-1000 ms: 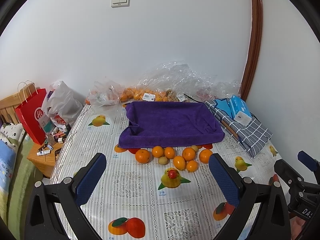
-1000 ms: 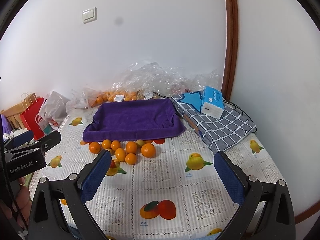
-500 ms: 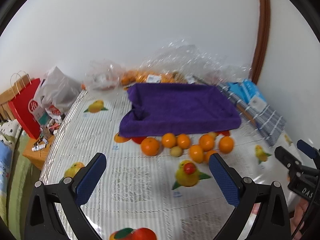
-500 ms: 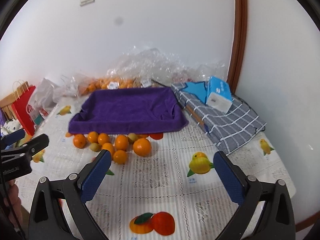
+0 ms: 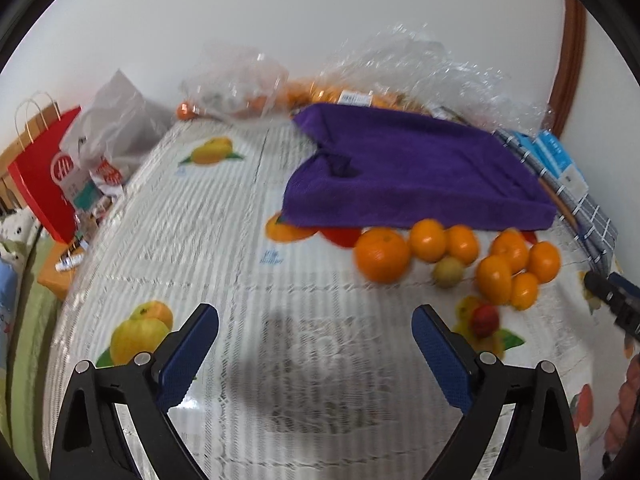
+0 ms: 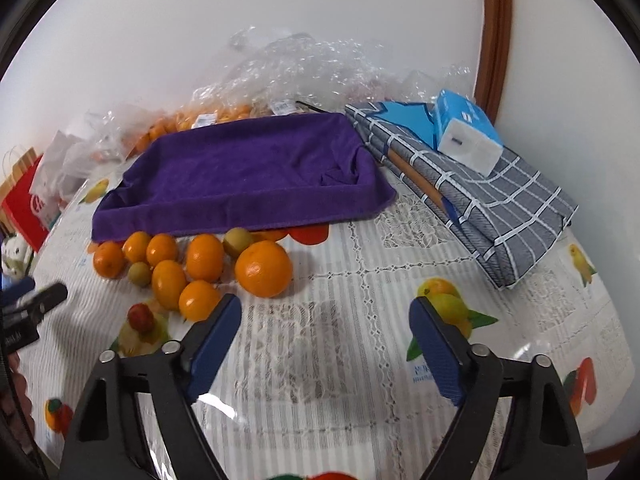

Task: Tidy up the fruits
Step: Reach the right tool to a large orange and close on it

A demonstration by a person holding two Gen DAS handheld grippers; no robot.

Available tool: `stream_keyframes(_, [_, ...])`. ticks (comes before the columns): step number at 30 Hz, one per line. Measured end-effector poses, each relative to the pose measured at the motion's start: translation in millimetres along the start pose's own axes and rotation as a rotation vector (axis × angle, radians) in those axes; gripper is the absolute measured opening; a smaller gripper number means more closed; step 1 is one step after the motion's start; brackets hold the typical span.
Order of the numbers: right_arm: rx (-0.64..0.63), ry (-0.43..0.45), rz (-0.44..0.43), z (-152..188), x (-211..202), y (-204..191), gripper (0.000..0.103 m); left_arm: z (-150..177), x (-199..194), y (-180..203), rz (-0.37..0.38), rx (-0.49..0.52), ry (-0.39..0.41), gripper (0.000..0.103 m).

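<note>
Oranges [image 6: 263,268], eight, and two greenish fruits [image 6: 237,241] are being clustered before the purple-towelled tray [image 6: 240,168]. Nothing is being gripped: left gripper [image 5: 316,344] and right gripper [image 6: 325,332] are closing, empty. Tablecloth [image 6: 360,360] print is unreadable.

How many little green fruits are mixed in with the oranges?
2 green fruits: one among the small oranges on the left, the other at the towel's edge, behind the big orange. More may be hidden.
</note>
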State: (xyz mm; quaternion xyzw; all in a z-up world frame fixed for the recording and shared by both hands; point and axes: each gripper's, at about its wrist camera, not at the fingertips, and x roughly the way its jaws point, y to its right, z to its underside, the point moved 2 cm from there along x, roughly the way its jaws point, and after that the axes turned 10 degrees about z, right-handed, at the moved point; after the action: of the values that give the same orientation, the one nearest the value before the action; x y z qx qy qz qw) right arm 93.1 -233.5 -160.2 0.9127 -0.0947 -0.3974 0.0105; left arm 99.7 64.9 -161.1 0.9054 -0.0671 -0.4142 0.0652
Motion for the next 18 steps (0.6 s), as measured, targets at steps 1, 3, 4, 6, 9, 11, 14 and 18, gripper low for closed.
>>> stream_keyframes(1, [0.004,-0.006,-0.012,-1.3,2.4,0.2,0.084,1.6,4.3,-5.7,0.007,-0.010,-0.015,0.097])
stream_keyframes(3, [0.002,-0.015,-0.022,-3.4,7.4,-1.3,0.083,4.1,10.1,-13.9,0.014,-0.025,-0.026,0.097])
stream_keyframes(4, [-0.001,-0.018,-0.024,-4.3,9.4,-2.5,0.082,5.4,13.0,-18.3,0.015,-0.031,-0.032,0.097])
stream_keyframes(6, [-0.005,-0.019,-0.030,-5.7,12.9,-5.3,0.080,8.0,19.6,-24.2,0.017,-0.034,-0.043,0.097])
stream_keyframes(9, [-0.003,-0.017,-0.050,-7.0,16.9,-8.8,0.076,10.3,24.5,-26.2,0.013,-0.011,-0.032,0.096])
stream_keyframes(11, [-0.008,-0.018,-0.059,-7.7,19.3,-11.6,0.075,9.2,25.1,-25.4,0.019,-0.005,-0.032,0.096])
stream_keyframes(14, [-0.018,-0.023,-0.076,-9.1,24.1,-18.9,0.072,6.9,28.9,-25.4,0.031,-0.004,-0.041,0.096])
stream_keyframes(18, [-0.028,-0.040,-0.098,-9.9,32.3,-29.3,0.072,4.5,35.0,-22.0,0.004,0.017,-0.057,0.096])
